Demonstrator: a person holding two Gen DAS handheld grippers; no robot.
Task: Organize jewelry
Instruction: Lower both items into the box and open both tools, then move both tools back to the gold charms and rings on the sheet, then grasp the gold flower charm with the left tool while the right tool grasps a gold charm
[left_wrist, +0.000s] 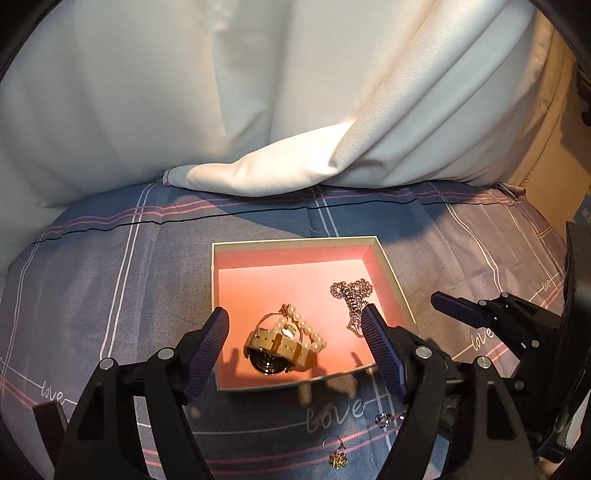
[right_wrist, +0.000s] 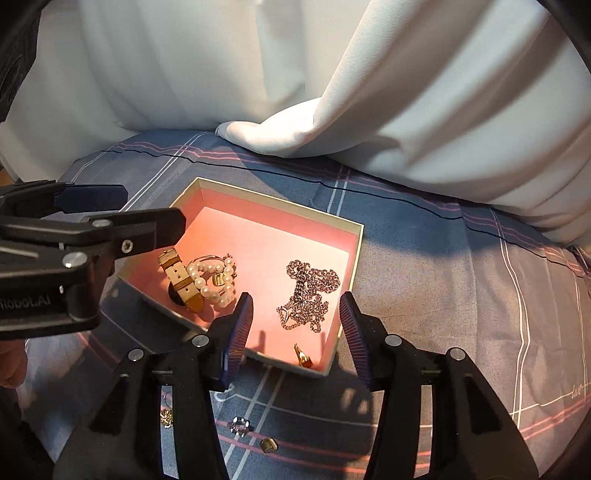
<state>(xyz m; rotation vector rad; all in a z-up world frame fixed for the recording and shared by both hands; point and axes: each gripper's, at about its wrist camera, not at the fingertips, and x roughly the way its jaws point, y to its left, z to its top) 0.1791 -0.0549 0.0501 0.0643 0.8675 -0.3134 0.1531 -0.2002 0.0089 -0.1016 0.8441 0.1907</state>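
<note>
From the left wrist camera, the left tool (left_wrist: 295, 338) hung over the near part of an open pink-lined box (left_wrist: 295, 244), its jaws spread wide with nothing pinched. Below the gap, inside the box, lay a gold-strapped watch (left_wrist: 275, 349) touching a pearl bracelet (left_wrist: 306, 328). A pinkish chain necklace (left_wrist: 351, 295) lay in the box's right part. The box sat on a grey plaid bedsheet (left_wrist: 110, 258), where a ring (left_wrist: 382, 419) and a small gold charm (left_wrist: 338, 459) lay outside it, near the camera. The right tool (left_wrist: 456, 306) showed at the right edge.

From the right wrist camera, the right tool (right_wrist: 295, 328) hovered over the box's (right_wrist: 360, 236) near corner, jaws parted and empty. The necklace (right_wrist: 310, 291) lay heaped between and beyond its fingers, and a small gold clip (right_wrist: 303, 356) rested by the near wall. The watch (right_wrist: 181, 280) and bracelet (right_wrist: 214, 277) lay left, under the left tool (right_wrist: 122, 218).
</note>
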